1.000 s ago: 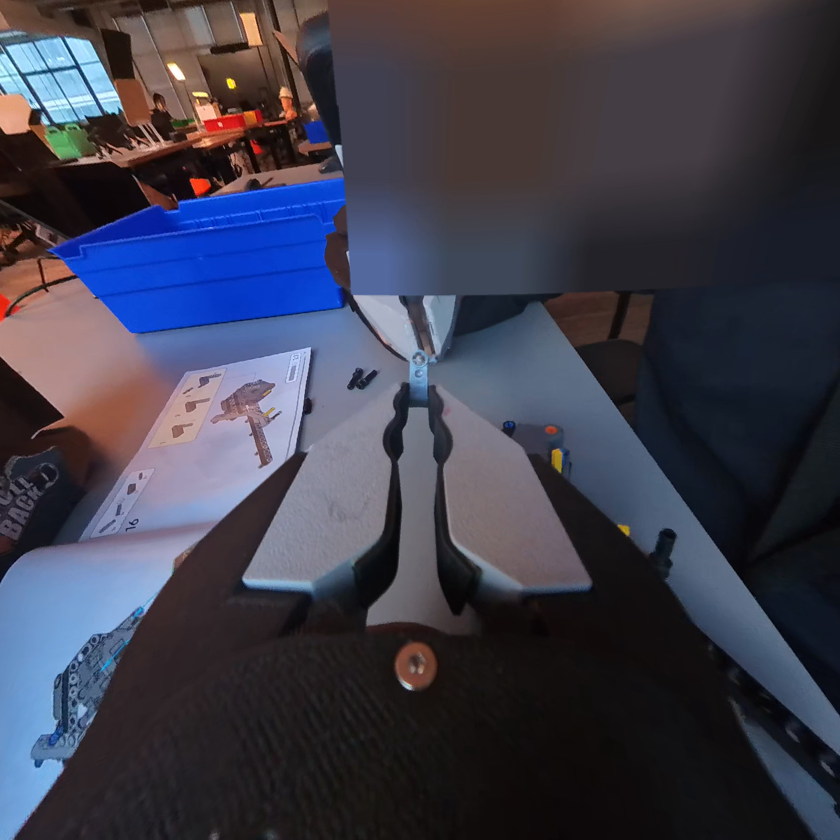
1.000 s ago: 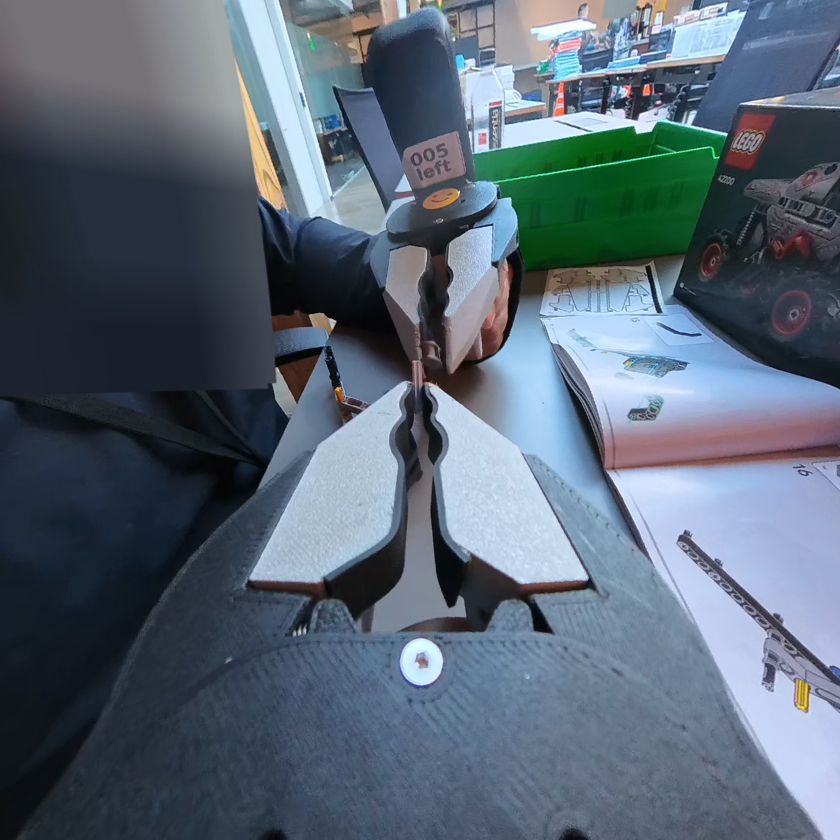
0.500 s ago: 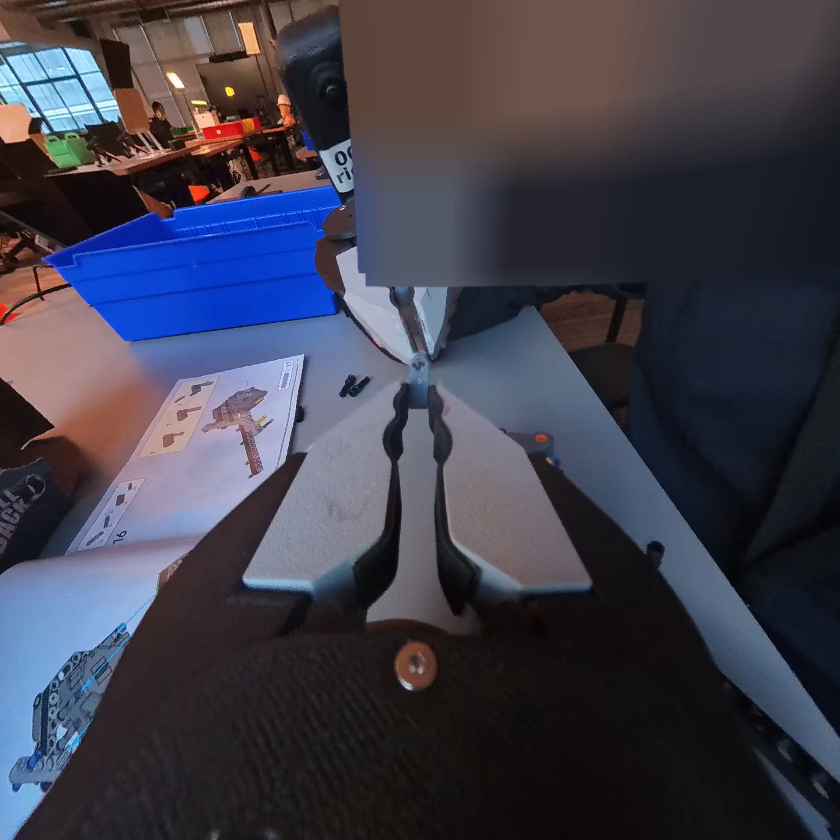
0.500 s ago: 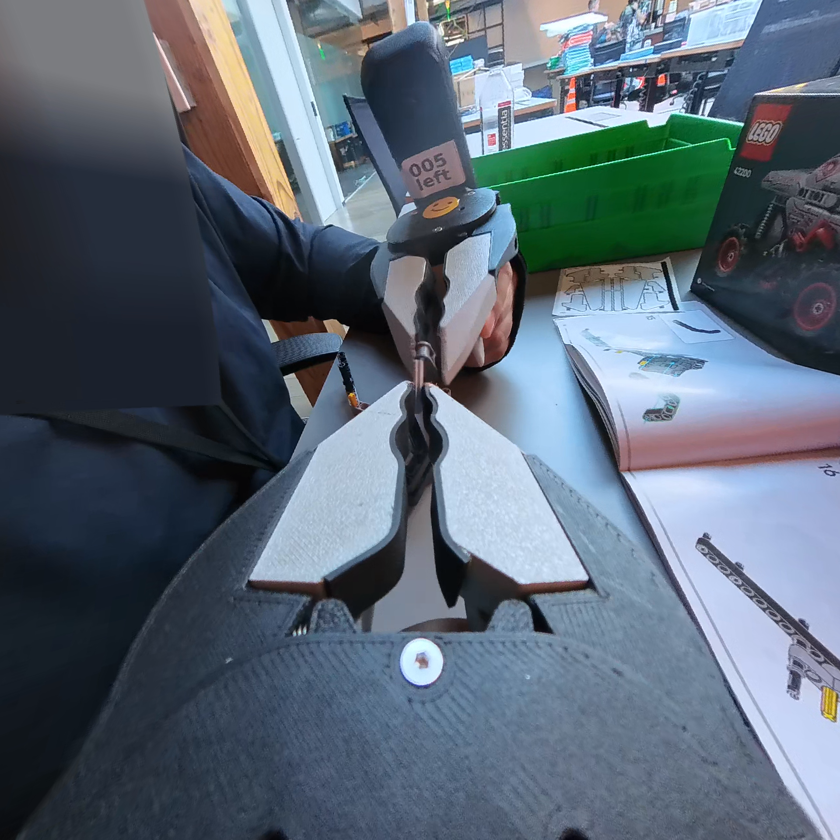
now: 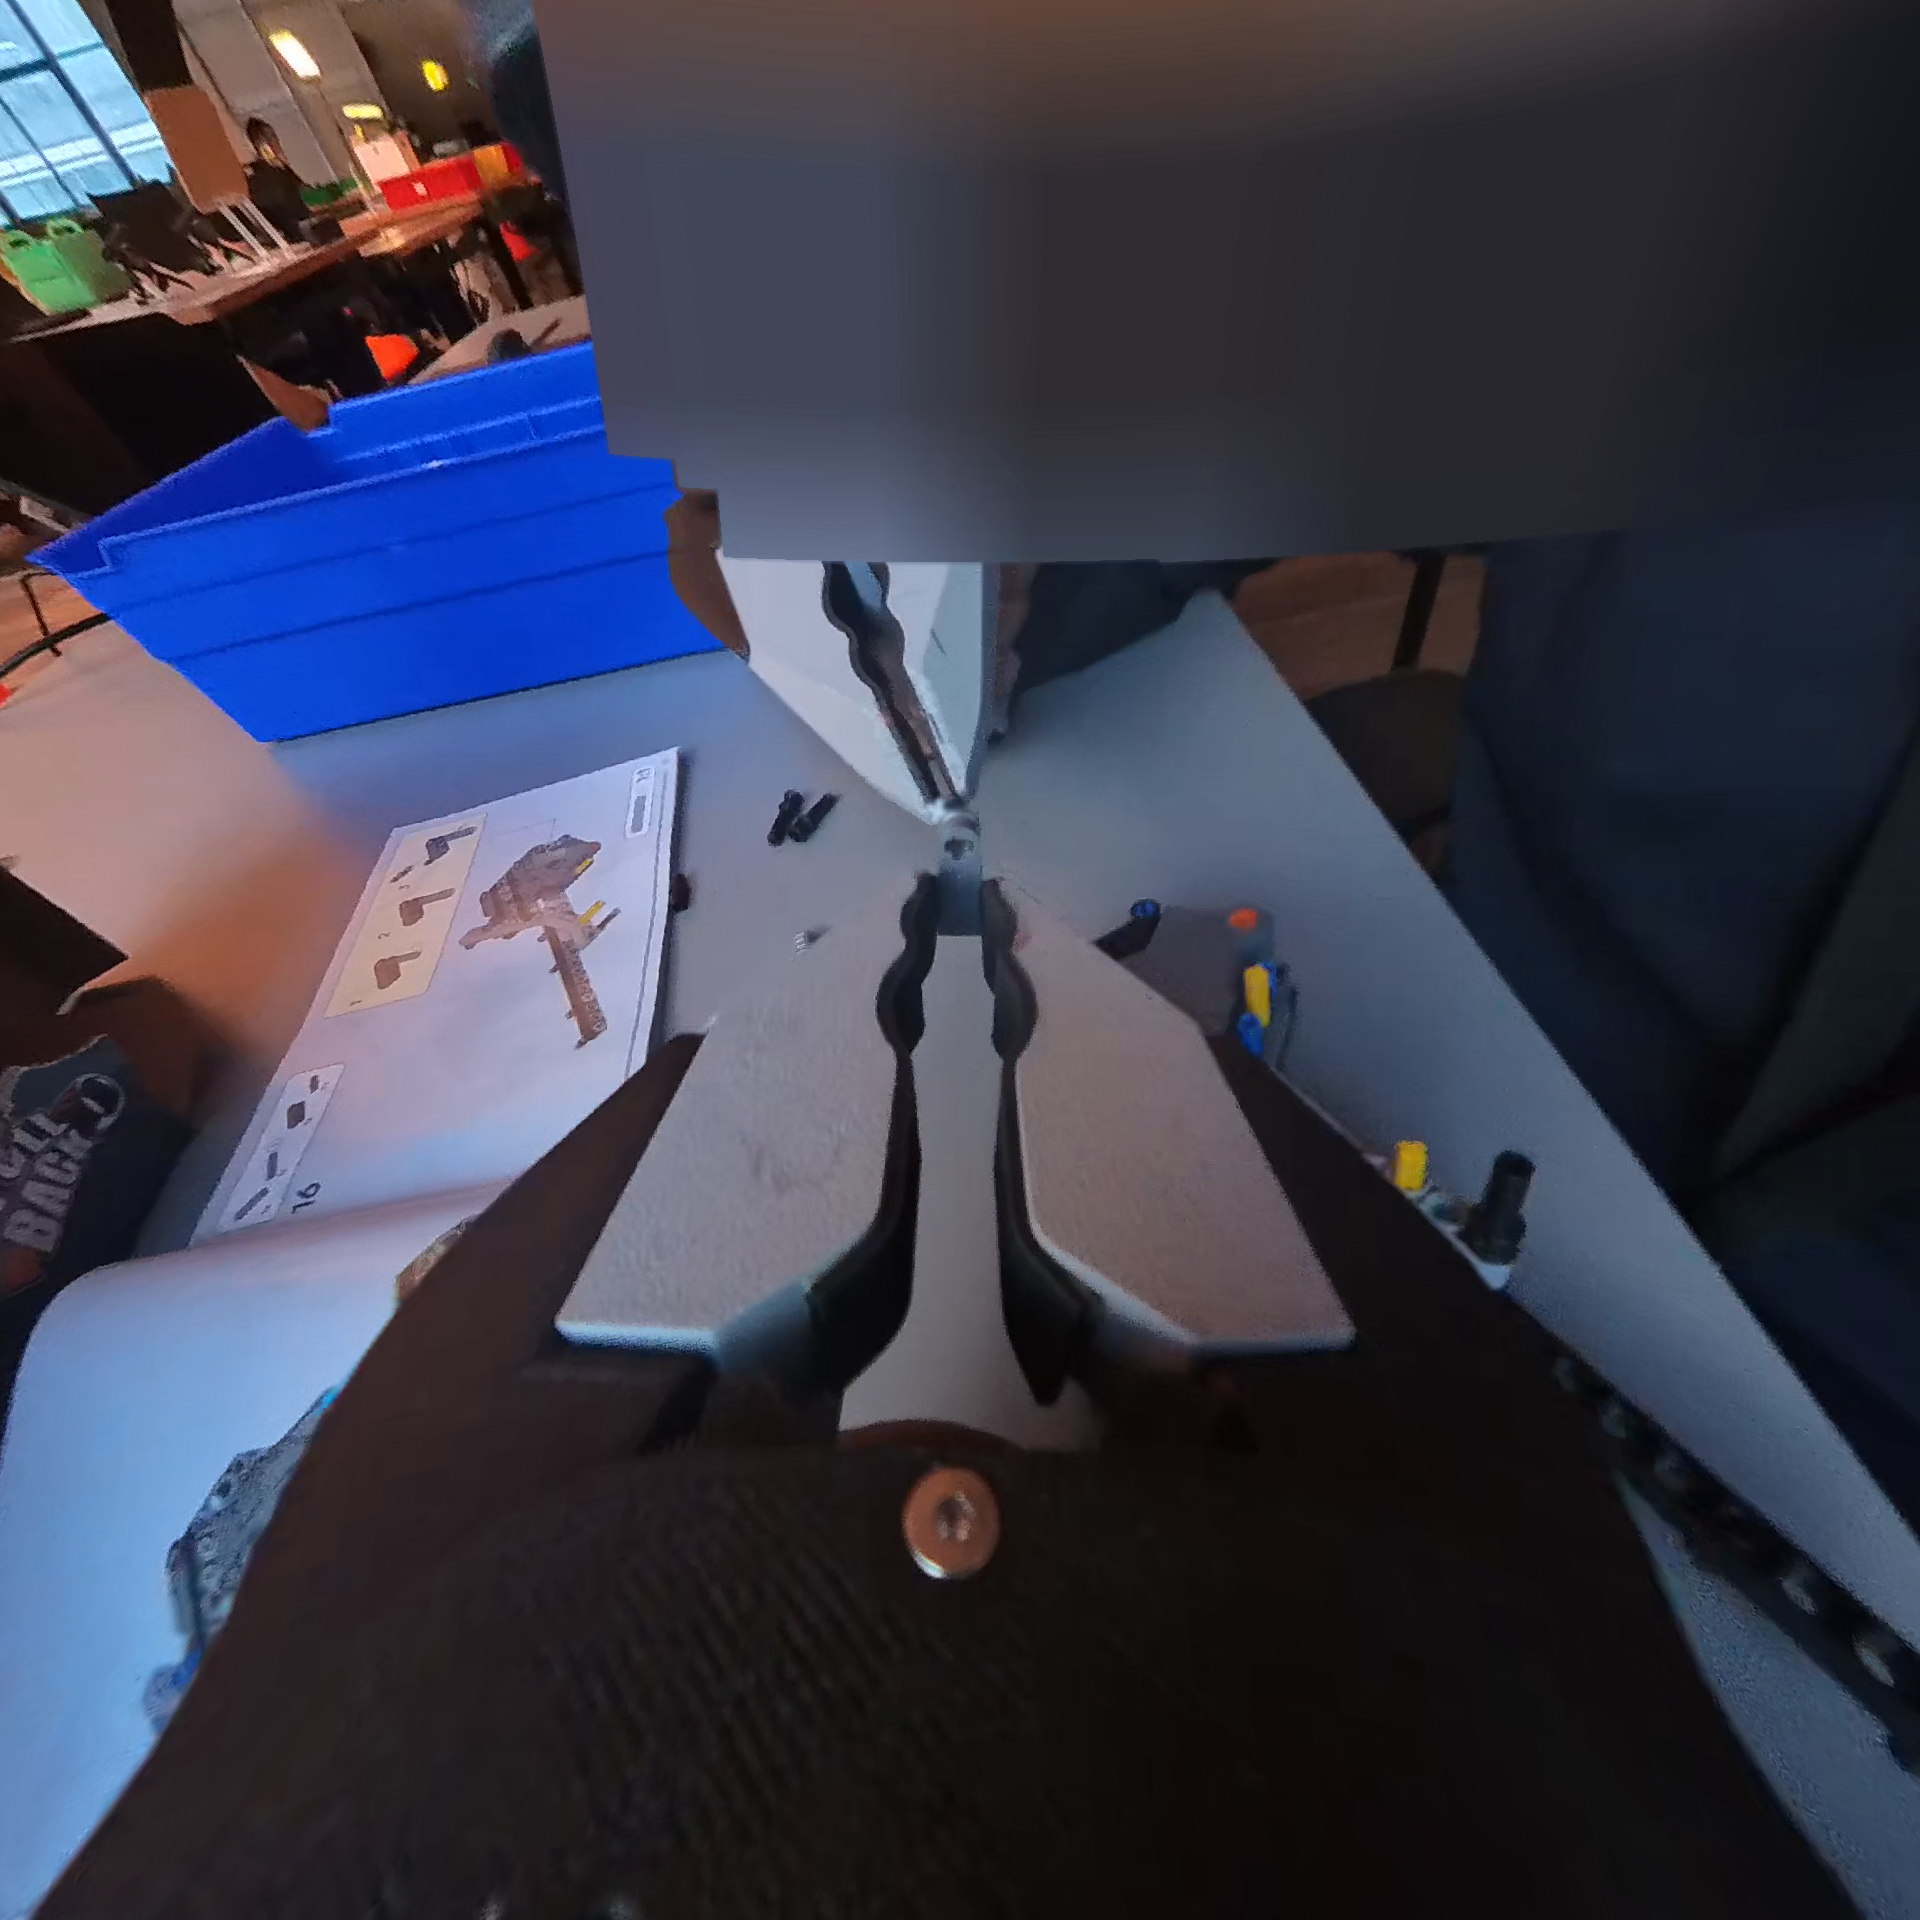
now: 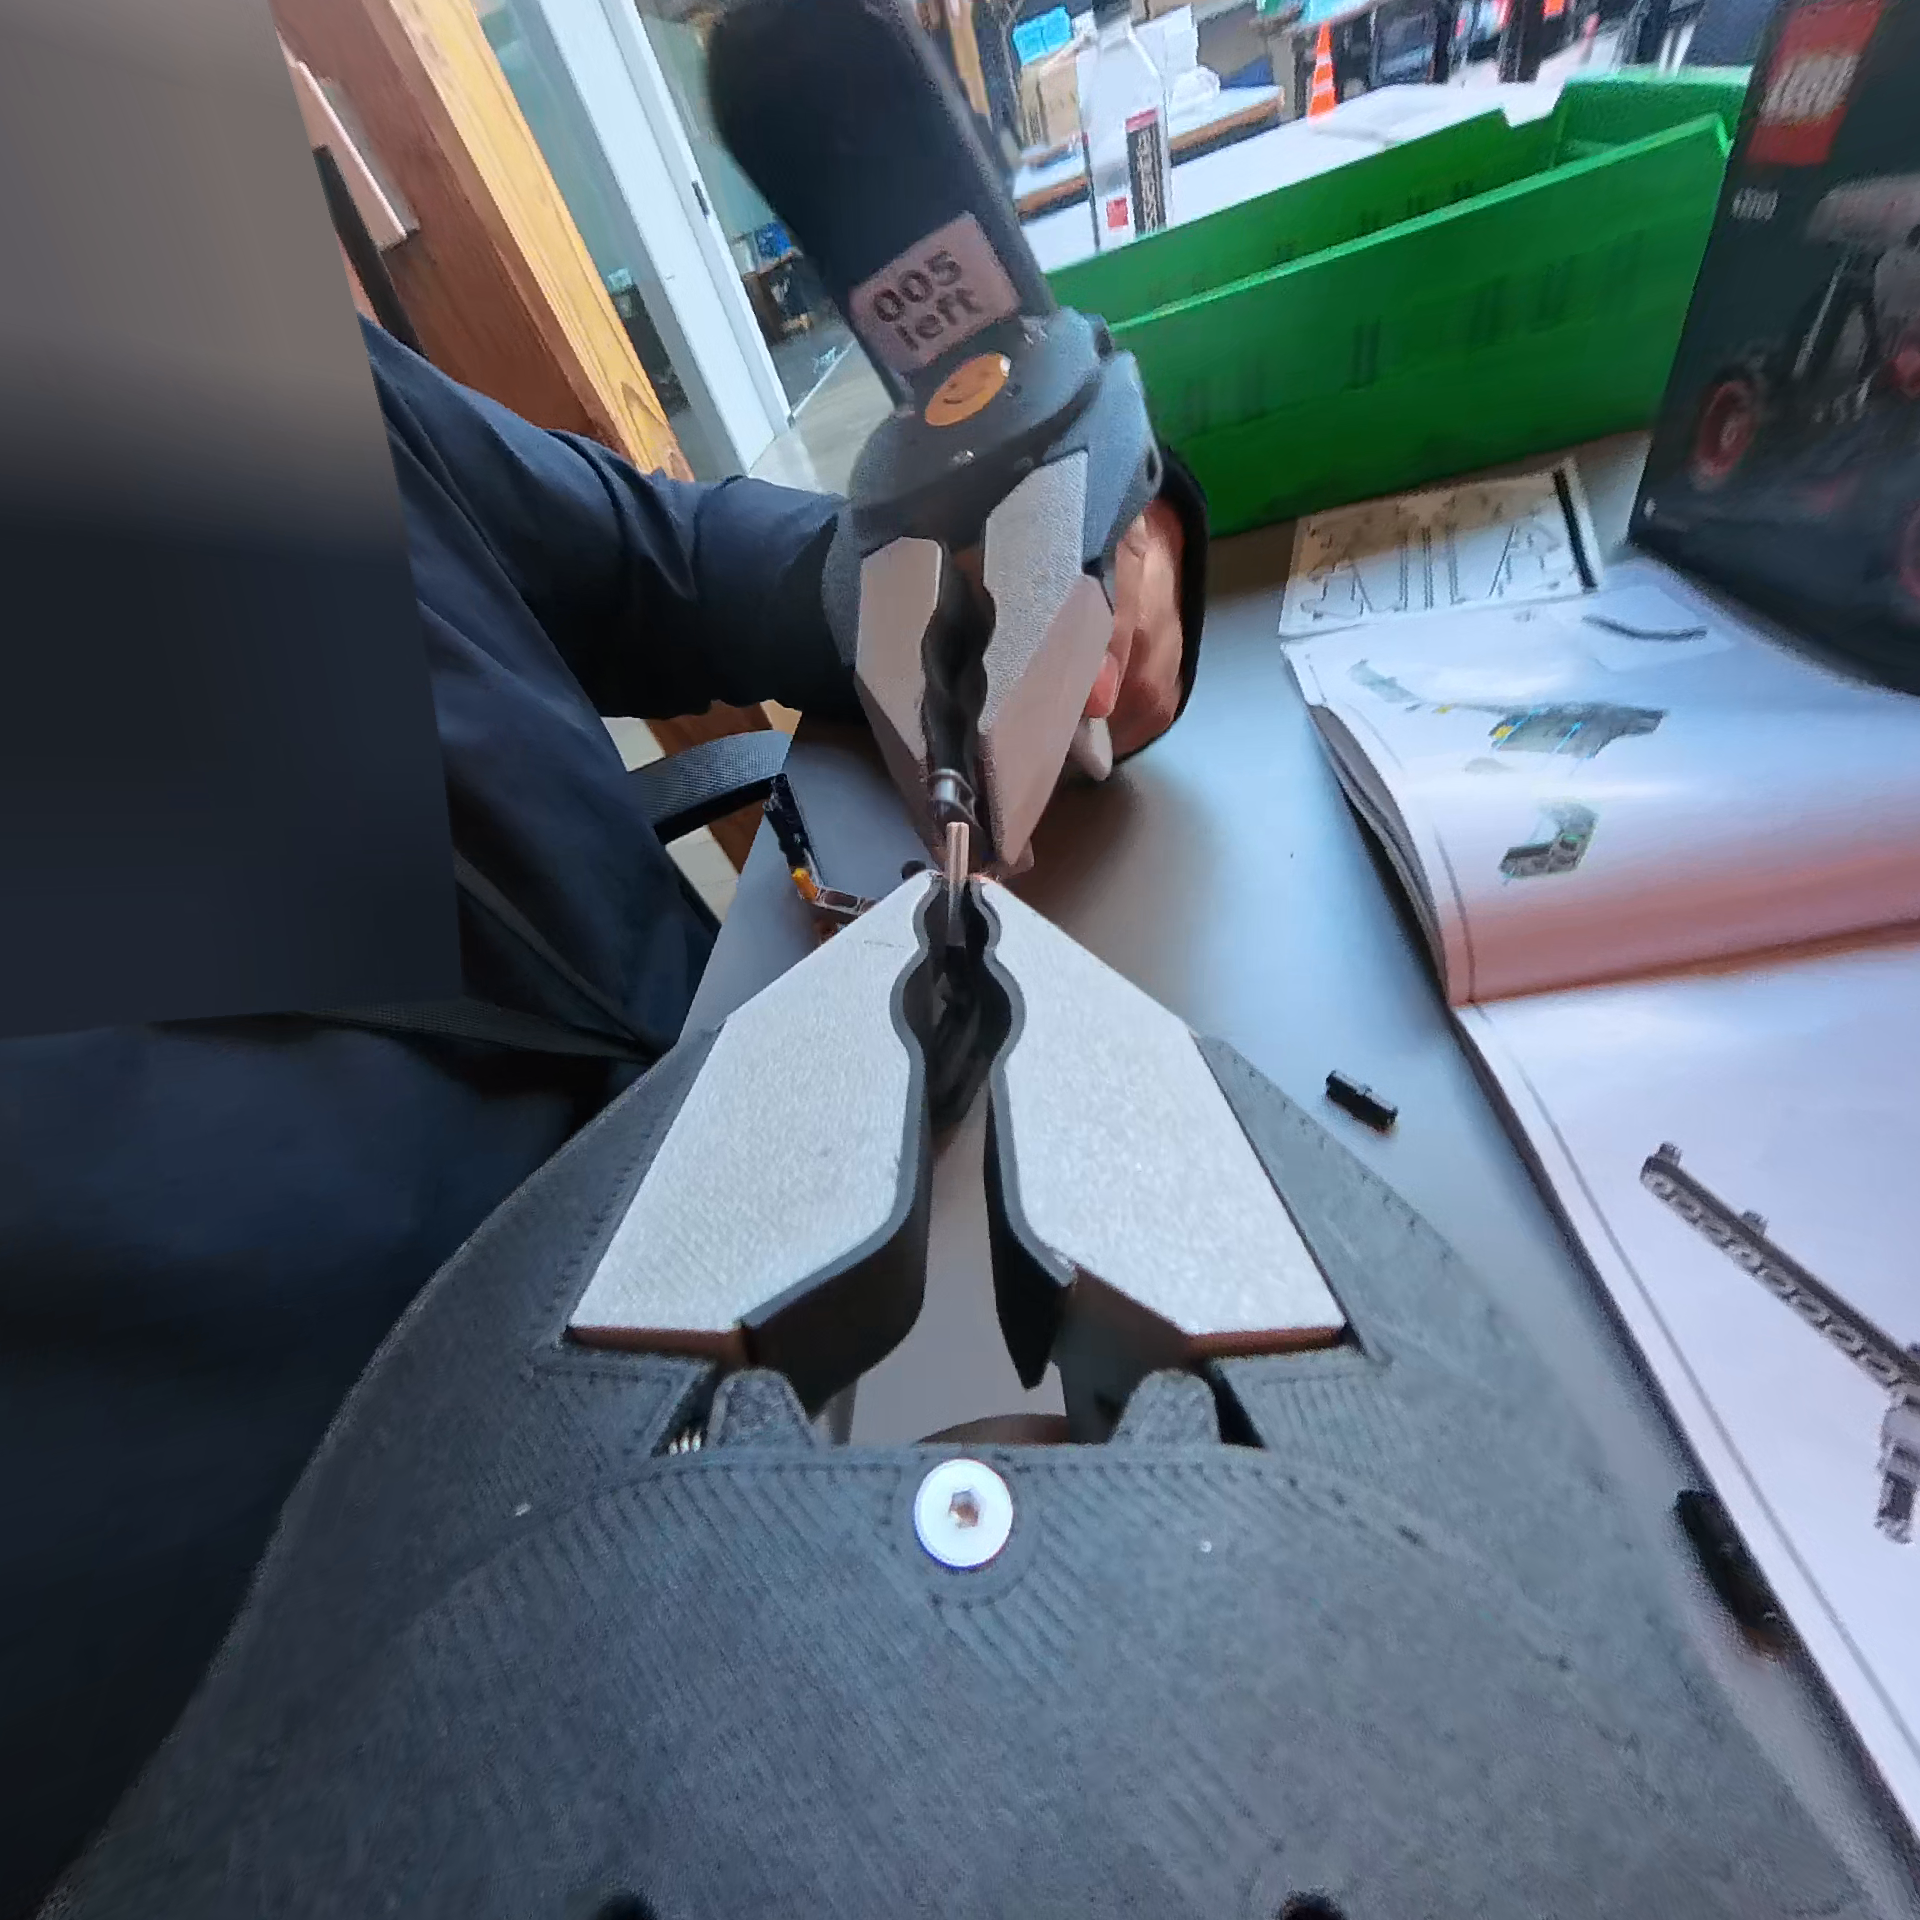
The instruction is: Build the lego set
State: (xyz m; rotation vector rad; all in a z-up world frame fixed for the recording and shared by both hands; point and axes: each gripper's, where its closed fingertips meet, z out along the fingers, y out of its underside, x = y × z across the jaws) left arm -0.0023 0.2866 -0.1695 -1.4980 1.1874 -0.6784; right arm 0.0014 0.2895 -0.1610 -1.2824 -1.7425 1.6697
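A: Left wrist view?
B: Left gripper (image 5: 958, 902) clamped narrow on a small grey lego piece (image 5: 957, 873) at its tips. Right gripper (image 5: 940, 795) comes in from above, tip to tip with that piece. Instruction booklet (image 5: 499, 966) and blue bin (image 5: 395, 582) lie left on the bench (image 5: 1174, 769); black pins (image 5: 800, 817) are near the tips.

A: Right wrist view?
B: Right gripper (image 6: 956, 914) pinched on a thin axle (image 6: 954, 857) poking forward. Left gripper (image 6: 971, 821) points down at it, almost touching. Green bin (image 6: 1403, 312) and lego box (image 6: 1808, 343) are behind, a loose black pin (image 6: 1361, 1099) on the right.
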